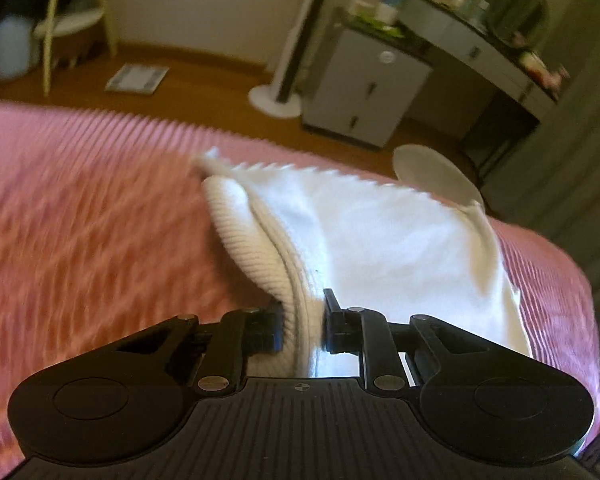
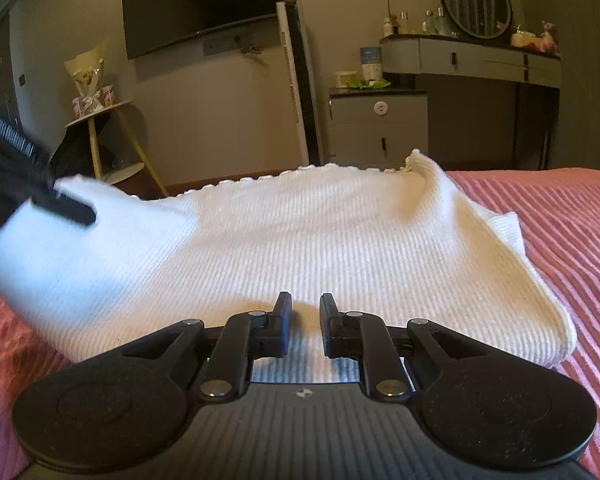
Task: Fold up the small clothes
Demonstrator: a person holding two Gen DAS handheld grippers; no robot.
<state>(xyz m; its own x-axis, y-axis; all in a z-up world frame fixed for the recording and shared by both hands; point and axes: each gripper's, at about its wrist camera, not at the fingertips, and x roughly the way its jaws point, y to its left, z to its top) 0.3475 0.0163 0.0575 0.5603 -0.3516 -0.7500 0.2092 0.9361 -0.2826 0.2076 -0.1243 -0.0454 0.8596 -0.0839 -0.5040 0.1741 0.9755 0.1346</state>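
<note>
My left gripper (image 1: pixel 302 322) has its fingers (image 1: pixel 265 332) clamped on a bunched, ribbed edge of the white knit garment (image 1: pixel 380 240), lifting that corner off the pink ribbed bedspread (image 1: pixel 80 220); the rest of the cloth lies spread on the bed (its scalloped hem (image 2: pixel 268 178) along the far edge); my right gripper (image 2: pixel 302 320) rests low over the garment's near edge, fingers (image 2: pixel 282 320) slightly apart and holding nothing; the left one (image 2: pixel 60 200) shows at the garment's left corner, blurred.

Open pink bedspread (image 2: pixel 560 240) flanks the white garment (image 2: pixel 300 240); left tool (image 2: pixel 66 208) blocks its left corner.
</note>
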